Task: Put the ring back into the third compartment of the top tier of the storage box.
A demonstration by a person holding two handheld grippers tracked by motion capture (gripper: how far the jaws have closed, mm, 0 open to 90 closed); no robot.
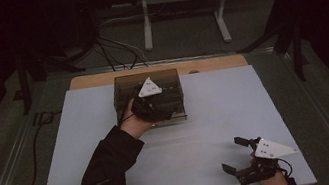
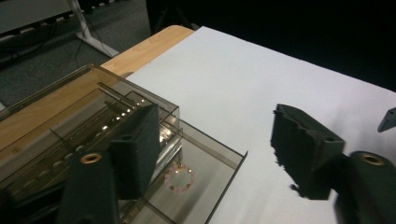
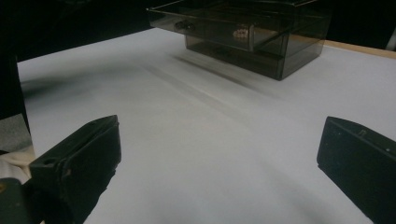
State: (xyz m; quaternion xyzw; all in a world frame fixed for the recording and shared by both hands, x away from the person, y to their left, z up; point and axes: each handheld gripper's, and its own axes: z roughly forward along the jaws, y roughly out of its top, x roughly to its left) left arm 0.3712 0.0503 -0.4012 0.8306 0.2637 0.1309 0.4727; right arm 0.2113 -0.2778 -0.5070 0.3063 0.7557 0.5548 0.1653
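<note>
- The left hand-held gripper (image 2: 212,156) is seen with its jaws spread wide and nothing between them, poised above the pulled-out drawer (image 2: 205,186) of a smoky clear organiser box (image 1: 149,96).
- Just below its left jaw, a pink bead bracelet (image 2: 180,176) lies loose on the drawer floor, apparently set there for storing.
- The drawer's front wall is judged the nearest edge to be cleared or pushed.
- The right hand-held gripper (image 1: 237,155) is held wide and empty, low over the worktop (image 1: 208,125), well apart from the box, presumably parked out of the way.
- Bare white sheet is left between the two, so room for moving is ample.
</note>
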